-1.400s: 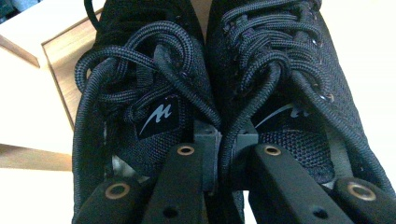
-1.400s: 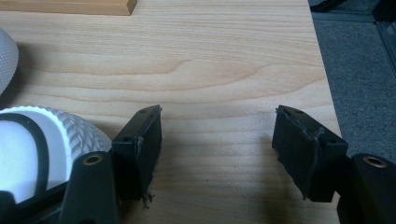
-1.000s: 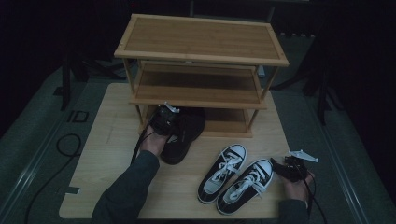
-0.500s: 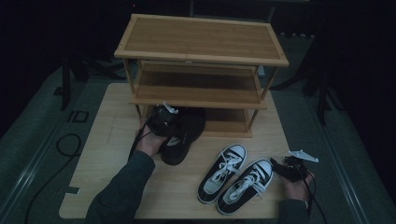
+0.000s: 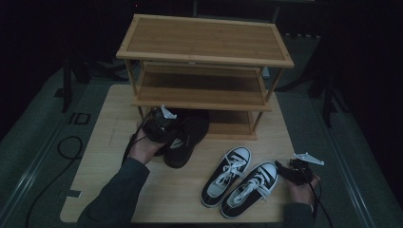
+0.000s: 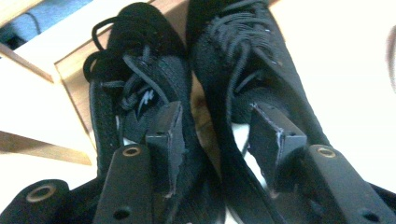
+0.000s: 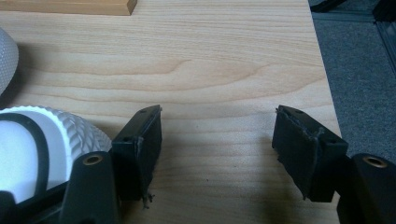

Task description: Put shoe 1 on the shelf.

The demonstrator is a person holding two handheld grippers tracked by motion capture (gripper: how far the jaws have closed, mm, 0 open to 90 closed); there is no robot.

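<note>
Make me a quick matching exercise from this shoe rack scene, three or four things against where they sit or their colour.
Things:
1. black shoes
2. black-and-white sneakers
3. left gripper
4. right gripper

Descriptions:
A. jaws open over bare tabletop
B. jaws open above the dark pair
C. white toe caps and laces, on the table
D. toes tucked into the rack's bottom shelf

Pairs: 1-D, 2-C, 3-B, 4-A

"ID" marking on the floor [image 5: 78, 118] (left of table [image 5: 119, 190])
</note>
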